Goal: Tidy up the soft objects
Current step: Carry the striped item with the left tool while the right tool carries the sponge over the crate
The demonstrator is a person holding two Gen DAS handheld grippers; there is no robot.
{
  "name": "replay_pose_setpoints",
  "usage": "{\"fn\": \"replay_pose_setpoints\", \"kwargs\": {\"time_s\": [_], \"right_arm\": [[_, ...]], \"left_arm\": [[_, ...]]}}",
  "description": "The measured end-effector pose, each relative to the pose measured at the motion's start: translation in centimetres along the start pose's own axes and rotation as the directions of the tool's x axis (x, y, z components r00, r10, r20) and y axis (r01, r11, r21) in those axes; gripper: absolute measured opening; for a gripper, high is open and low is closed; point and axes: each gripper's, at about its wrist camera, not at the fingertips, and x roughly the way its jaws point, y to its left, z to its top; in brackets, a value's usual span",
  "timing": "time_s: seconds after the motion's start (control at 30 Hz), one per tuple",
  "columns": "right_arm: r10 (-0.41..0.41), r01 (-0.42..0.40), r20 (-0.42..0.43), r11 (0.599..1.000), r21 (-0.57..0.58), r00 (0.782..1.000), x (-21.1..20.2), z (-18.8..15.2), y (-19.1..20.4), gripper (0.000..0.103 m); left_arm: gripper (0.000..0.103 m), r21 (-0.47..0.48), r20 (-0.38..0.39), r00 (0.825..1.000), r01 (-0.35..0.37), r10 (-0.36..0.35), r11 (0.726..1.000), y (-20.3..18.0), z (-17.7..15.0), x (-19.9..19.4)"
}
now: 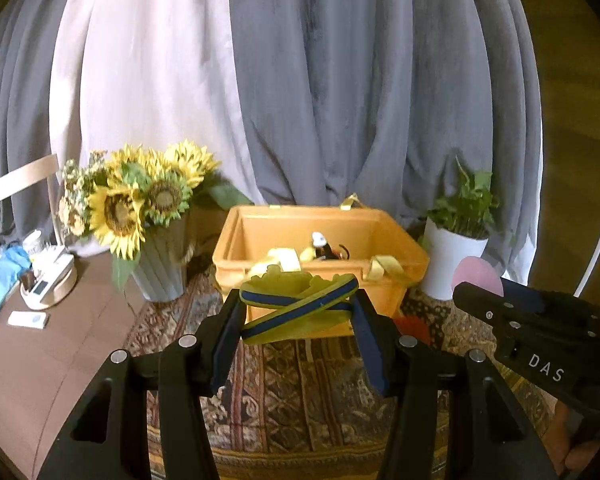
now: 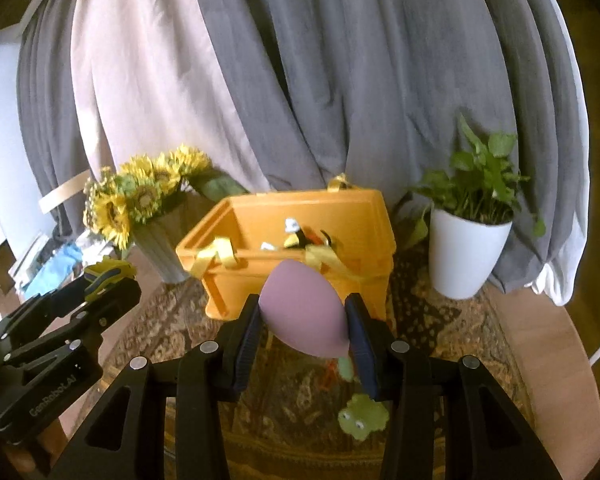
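Note:
My left gripper (image 1: 298, 312) is shut on a yellow-green soft toy with blue stripes (image 1: 300, 304), held above the patterned rug just in front of the orange bin (image 1: 260, 220). My right gripper (image 2: 304, 320) is shut on a pink egg-shaped sponge (image 2: 300, 312), also held in front of the orange bin (image 2: 300, 204). The bin holds a small black, white and yellow toy (image 1: 320, 248) and has yellow ribbon handles. A green frog-like toy (image 2: 362, 420) lies on the rug below my right gripper. The right gripper shows at the right of the left wrist view (image 1: 472, 292), the left gripper at the left of the right wrist view (image 2: 112, 276).
A vase of sunflowers (image 1: 140, 208) stands left of the bin, a white potted plant (image 1: 456, 248) right of it. Grey and white curtains hang behind. A round tray with small items (image 1: 48, 280) and a blue cloth (image 1: 0, 280) sit on the brown table at far left.

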Motion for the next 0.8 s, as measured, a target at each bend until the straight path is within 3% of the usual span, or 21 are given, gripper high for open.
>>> {"fn": "replay_pose_setpoints", "kwargs": {"time_s": [0.47, 0.8], "right_arm": [[-0.001, 0.002, 0.117, 1.000, -0.010, 0.993, 0.6, 4.4, 1.4, 0.043], [0.009, -0.005, 0.148, 1.000, -0.026, 0.989, 3.0, 7.1, 0.9, 0.043]], "left_arm": [[0.053, 0.020, 0.116, 0.993, 0.001, -0.004, 1.000, 1.4, 4.3, 0.3], [0.053, 0.031, 0.176, 0.984, 0.006, -0.011, 1.000, 1.5, 6.9, 2.3]]}}
